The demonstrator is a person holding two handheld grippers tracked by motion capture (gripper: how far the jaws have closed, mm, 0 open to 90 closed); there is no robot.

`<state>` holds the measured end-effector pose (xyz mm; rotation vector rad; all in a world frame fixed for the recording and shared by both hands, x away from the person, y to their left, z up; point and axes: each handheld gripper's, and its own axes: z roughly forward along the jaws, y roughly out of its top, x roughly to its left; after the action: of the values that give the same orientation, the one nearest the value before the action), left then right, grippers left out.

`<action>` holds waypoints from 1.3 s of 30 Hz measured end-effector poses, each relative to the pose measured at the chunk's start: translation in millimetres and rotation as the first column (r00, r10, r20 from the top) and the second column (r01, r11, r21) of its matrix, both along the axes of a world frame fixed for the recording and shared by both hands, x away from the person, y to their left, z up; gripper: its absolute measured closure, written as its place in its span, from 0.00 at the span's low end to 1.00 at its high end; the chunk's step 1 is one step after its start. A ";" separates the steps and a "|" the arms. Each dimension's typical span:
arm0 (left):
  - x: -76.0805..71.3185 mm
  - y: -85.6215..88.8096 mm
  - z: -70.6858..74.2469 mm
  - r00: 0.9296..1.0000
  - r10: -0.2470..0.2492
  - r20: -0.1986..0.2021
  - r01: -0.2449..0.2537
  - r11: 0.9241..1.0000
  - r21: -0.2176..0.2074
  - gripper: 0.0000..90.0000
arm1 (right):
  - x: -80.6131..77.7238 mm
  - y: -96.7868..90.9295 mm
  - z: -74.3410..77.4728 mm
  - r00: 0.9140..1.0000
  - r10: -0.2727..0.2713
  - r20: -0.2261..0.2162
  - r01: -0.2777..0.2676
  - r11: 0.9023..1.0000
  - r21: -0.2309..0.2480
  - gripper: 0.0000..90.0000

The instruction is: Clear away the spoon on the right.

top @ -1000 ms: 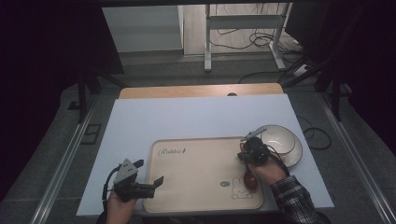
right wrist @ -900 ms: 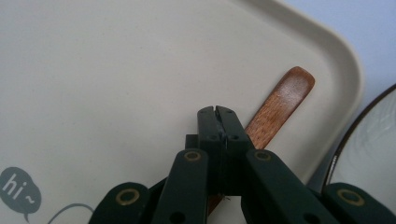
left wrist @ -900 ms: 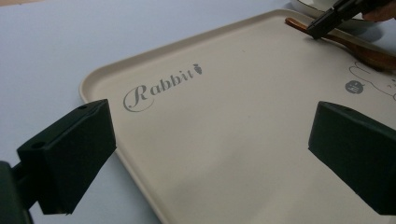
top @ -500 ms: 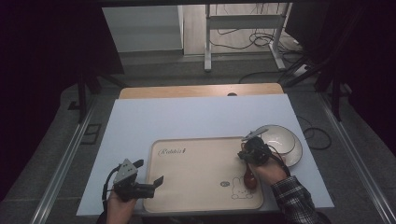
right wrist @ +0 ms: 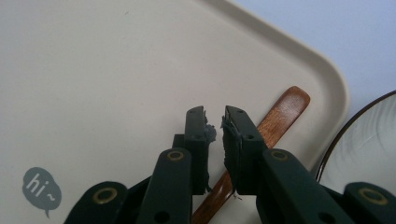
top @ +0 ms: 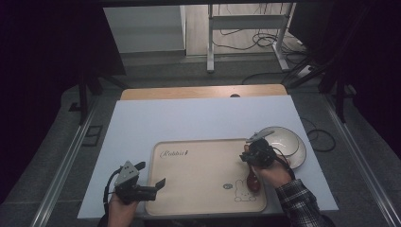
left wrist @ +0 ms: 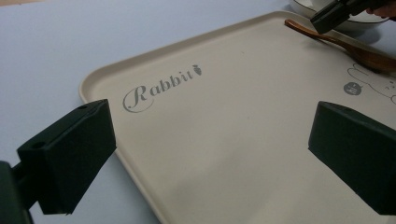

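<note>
Left gripper [top: 158, 184]: hovered at the near left edge of the tray [top: 198, 161], jaws spread wide, nothing between them.
Tray: beige, printed "Rabbit" and a small "hi" bubble, lay flat on the white mat [top: 142, 123].
Right gripper [top: 247, 153]: sat low over the tray's right side, jaws nearly closed with a narrow gap, gripping nothing as far as the right gripper view showed.
Wooden spoon [right wrist: 280, 116]: lay on the tray along its right rim, handle end toward the far corner, bowl end beside the rabbit print; passed just under the right jaw, apparently not clamped.
White bowl [top: 288, 142]: stood on the mat just beyond the tray's right edge, dark-rimmed, seemingly empty.
Done so far: spoon resting on the tray, judged as placed or about to be picked.
Left to do: bowl not yet on the tray, likely the remaining item.
</note>
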<state>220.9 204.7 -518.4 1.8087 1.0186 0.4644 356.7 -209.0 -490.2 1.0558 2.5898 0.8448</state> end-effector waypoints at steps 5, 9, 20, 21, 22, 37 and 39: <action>0.0 -0.1 0.0 1.000 0.000 0.000 0.000 1.000 0.000 0.00 | -2.7 -0.6 3.2 1.000 0.004 0.015 -0.004 1.000 0.009 0.82; -0.1 0.0 0.1 1.000 -0.001 0.000 0.001 1.000 0.000 0.00 | -4.6 -1.1 5.1 1.000 0.006 0.021 -0.006 1.000 0.017 0.80; -0.1 0.1 0.1 1.000 -0.001 0.000 0.001 1.000 0.000 0.00 | -11.8 -2.6 10.8 0.999 0.013 0.030 -0.014 0.998 0.056 0.71; -0.1 0.1 0.1 1.000 -0.001 0.000 0.001 1.000 0.000 0.00 | -12.4 -2.8 11.5 1.000 0.013 0.027 -0.015 0.998 0.068 0.70; -0.1 0.2 0.0 1.000 -0.001 0.000 0.001 1.000 0.000 0.00 | -13.3 -2.9 12.3 1.000 0.013 0.026 -0.015 0.997 0.075 0.69; 0.0 -0.4 -0.2 1.000 -0.006 -0.002 0.006 1.000 0.000 0.00 | -23.2 -8.6 18.2 0.997 0.015 0.073 -0.023 0.994 0.107 0.53; 0.0 -0.1 -0.2 1.000 -0.006 -0.002 0.006 1.000 0.000 0.00 | -25.1 -10.4 19.4 0.996 0.014 0.083 -0.023 0.993 0.116 0.49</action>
<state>221.0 204.6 -518.6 1.8117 1.0144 0.4590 331.7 -219.4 -470.8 1.0058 2.5122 1.0333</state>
